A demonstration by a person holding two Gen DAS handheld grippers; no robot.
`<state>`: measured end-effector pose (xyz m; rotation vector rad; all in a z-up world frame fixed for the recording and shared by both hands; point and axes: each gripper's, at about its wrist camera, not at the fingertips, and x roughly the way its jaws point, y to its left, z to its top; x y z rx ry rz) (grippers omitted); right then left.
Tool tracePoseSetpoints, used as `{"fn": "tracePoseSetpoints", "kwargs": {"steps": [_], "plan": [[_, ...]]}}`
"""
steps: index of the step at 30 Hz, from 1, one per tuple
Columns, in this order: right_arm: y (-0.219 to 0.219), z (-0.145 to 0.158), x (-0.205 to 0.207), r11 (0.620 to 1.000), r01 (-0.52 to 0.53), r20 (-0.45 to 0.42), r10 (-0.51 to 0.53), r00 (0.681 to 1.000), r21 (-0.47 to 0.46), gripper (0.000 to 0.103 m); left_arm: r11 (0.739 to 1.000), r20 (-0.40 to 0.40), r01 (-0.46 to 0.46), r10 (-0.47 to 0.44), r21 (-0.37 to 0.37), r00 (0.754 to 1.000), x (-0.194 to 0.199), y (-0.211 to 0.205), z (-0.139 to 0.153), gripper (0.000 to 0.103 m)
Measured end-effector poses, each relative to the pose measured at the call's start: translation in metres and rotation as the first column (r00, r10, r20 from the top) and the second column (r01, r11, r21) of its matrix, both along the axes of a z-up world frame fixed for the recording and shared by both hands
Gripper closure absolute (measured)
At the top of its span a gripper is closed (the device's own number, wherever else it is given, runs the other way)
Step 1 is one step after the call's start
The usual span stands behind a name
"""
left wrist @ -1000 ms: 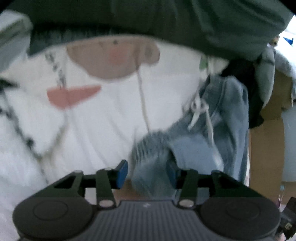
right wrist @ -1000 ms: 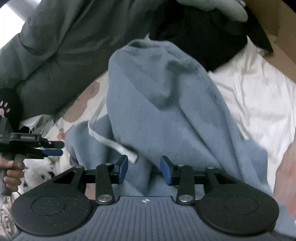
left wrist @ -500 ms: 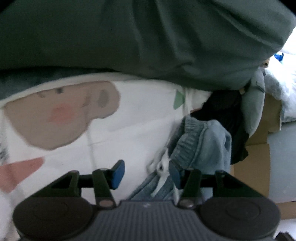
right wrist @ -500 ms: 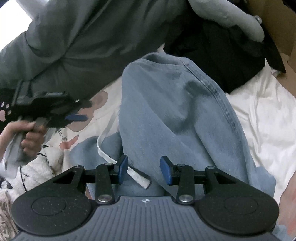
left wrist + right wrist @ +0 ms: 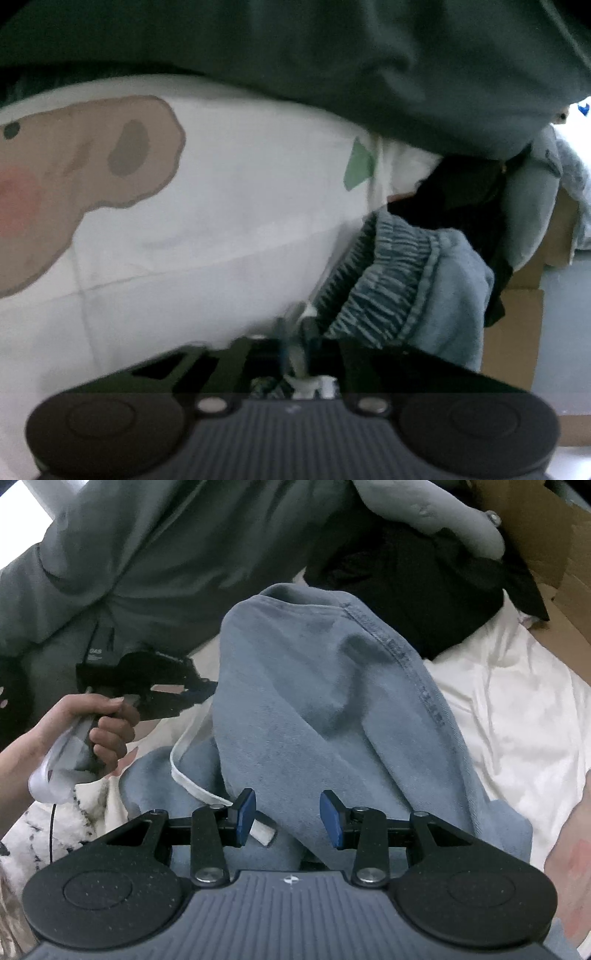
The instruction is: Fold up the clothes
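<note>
Light blue denim pants (image 5: 332,701) lie bunched on the white bed sheet (image 5: 517,709). Their elastic waistband (image 5: 384,280) shows at the right in the left wrist view. My left gripper (image 5: 295,347) is shut on the waistband edge with its white drawstring; it also shows at the left in the right wrist view (image 5: 192,696), at the pants' left edge. My right gripper (image 5: 288,818) is open, its blue pads either side of a pant fold, with the white drawstring (image 5: 199,786) by its left pad.
A dark green-grey garment (image 5: 332,66) lies heaped at the back. A black garment (image 5: 424,590) and a grey plush item (image 5: 424,509) lie behind the pants. A cardboard box (image 5: 546,554) stands at the right. The sheet carries a brown cartoon print (image 5: 92,166).
My left gripper has closed from open onto the waistband and drawstring. The pants have shifted slightly. My right gripper stays open in place.
</note>
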<state>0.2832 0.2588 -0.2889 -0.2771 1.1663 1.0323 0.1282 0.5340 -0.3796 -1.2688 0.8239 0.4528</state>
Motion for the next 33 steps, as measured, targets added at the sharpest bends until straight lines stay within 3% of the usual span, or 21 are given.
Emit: {"fn": "tracePoseSetpoints", "kwargs": {"steps": [2,7,12,18,22,29,32,33], "plan": [[-0.002,0.0,0.001,1.0,0.007,-0.005,-0.007,1.0,0.005,0.058,0.999,0.022,-0.01,0.009,0.039,1.0,-0.005,-0.001,0.011,0.103],[-0.003,0.001,0.0,0.999,0.031,0.02,-0.032,0.999,0.015,0.057,0.999,0.085,-0.021,0.017,0.049,0.996,-0.016,-0.006,0.038,0.103],[-0.002,0.003,0.001,0.998,0.052,0.022,-0.053,0.998,0.035,0.057,0.998,0.148,0.009,-0.019,0.066,0.989,-0.02,-0.021,0.065,0.103],[-0.002,0.005,0.0,0.997,0.055,0.024,-0.056,0.998,0.05,0.057,0.992,0.176,0.095,-0.109,0.087,0.978,-0.019,-0.049,0.077,0.103],[-0.005,0.007,0.002,0.996,0.072,0.025,-0.073,0.997,0.059,0.057,0.978,0.16,0.179,-0.194,0.103,0.968,-0.008,-0.072,0.067,0.103],[-0.006,0.007,0.008,0.992,0.107,0.012,-0.108,0.994,0.064,0.057,0.953,0.065,0.29,-0.296,0.091,0.953,0.009,-0.106,0.034,0.103],[-0.007,0.007,0.007,0.993,0.101,0.015,-0.102,0.995,0.061,0.057,0.94,0.043,0.324,-0.329,0.105,0.943,0.009,-0.107,0.038,0.091],[-0.007,0.006,0.007,0.993,0.099,0.015,-0.1,0.995,0.06,0.057,0.936,0.041,0.335,-0.341,0.108,0.939,0.007,-0.105,0.042,0.081]]}}
